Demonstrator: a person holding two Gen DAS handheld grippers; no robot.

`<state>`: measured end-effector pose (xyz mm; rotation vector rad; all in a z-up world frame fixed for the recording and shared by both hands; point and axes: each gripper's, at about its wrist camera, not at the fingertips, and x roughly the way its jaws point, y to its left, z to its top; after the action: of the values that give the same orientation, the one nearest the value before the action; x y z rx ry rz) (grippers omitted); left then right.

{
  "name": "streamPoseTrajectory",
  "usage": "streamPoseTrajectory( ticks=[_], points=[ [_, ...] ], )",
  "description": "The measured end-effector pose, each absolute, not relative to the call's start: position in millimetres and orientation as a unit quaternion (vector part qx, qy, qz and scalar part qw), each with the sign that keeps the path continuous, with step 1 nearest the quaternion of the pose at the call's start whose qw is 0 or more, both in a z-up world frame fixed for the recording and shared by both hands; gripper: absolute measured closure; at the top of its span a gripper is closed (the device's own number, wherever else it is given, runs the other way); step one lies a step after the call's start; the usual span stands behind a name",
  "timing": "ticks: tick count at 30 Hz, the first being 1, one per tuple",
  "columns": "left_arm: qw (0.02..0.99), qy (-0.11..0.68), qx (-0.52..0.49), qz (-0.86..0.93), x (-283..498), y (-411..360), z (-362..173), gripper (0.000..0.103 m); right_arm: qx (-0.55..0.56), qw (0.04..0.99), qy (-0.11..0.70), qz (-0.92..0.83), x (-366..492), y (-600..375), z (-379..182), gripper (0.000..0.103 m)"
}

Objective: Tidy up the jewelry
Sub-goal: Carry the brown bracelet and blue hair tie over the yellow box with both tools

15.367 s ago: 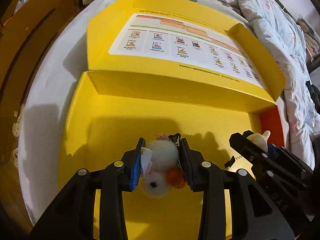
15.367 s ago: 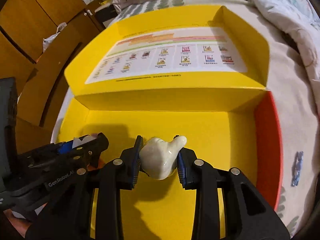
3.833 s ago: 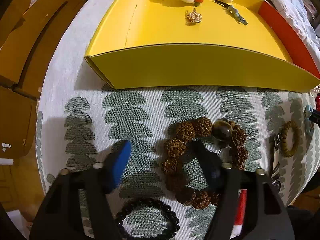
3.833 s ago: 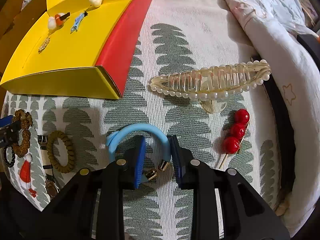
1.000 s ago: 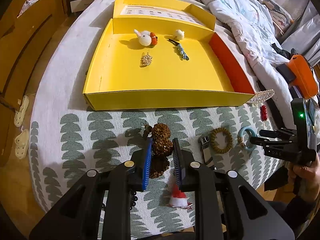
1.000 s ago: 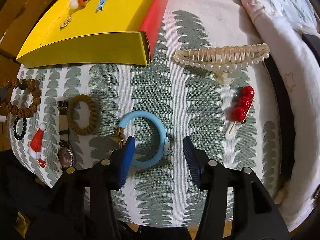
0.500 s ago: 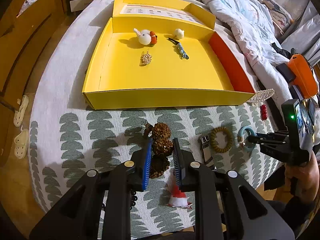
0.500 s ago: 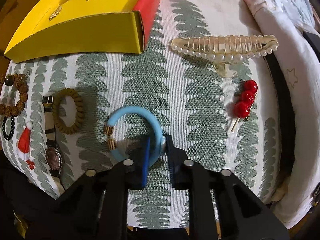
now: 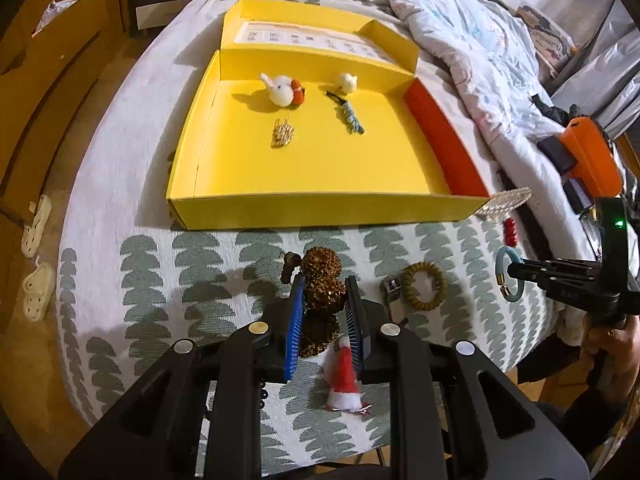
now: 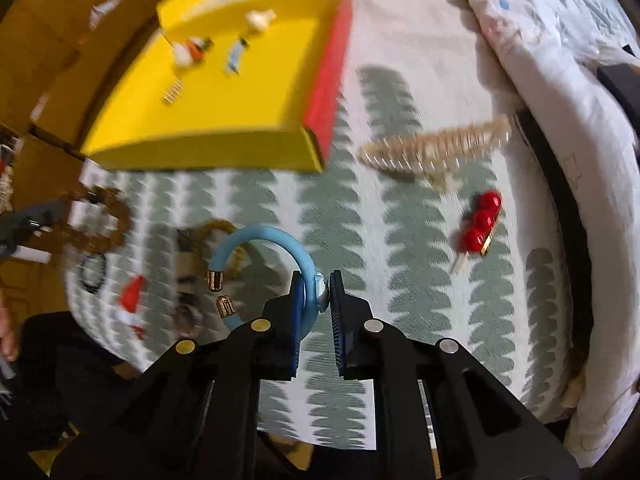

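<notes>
My left gripper (image 9: 322,298) is shut on a brown seed-bead bracelet (image 9: 320,280) and holds it above the patterned cloth, in front of the yellow box (image 9: 320,210). My right gripper (image 10: 316,292) is shut on a light blue open bangle (image 10: 264,240) with gold end caps, lifted off the cloth; it also shows in the left wrist view (image 9: 505,276) at the right. The box holds a white bunny clip (image 9: 282,90), a gold brooch (image 9: 283,133), a blue hairpin (image 9: 351,118) and a white clip (image 9: 347,82).
On the cloth lie a brown coil hair tie (image 9: 423,286), a watch (image 9: 390,292), a Santa-hat clip (image 9: 343,380), a pearl claw clip (image 10: 436,146), a red berry pin (image 10: 480,220) and a black bead bracelet (image 10: 93,274). A quilt (image 9: 460,40) lies to the right.
My right gripper has lifted the blue bangle off the cloth and swung toward the yellow box. My left gripper has kept its hold on the seed-bead bracelet and barely moved.
</notes>
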<state>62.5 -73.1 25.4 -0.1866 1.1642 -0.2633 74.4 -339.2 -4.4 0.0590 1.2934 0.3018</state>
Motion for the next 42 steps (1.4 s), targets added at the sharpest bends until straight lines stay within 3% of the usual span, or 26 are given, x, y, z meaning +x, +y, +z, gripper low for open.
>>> streamPoseTrajectory(
  ticks=[8,14,28,42],
  points=[
    [0.841,0.509,-0.118,-0.139,88.8,-76.7,74.0,0.083,0.050,0.806,0.552,0.206,113.0,-305.8,37.1,0.089],
    [0.846,0.500,-0.118,-0.143,128.9,-93.1,89.6,0.083,0.065,0.804,0.549,0.218,165.8,-275.8,31.2,0.089],
    [0.794,0.576,-0.108,-0.163,212.1,-121.3,15.6,0.083,0.042,0.782,0.602,0.154,242.1,-263.8,-40.9,0.089],
    [0.782,0.606,-0.086,-0.120,228.1,-95.2,-35.4,0.082,-0.014,0.794,0.596,0.114,246.7,-247.9,-56.5,0.084]
  ],
)
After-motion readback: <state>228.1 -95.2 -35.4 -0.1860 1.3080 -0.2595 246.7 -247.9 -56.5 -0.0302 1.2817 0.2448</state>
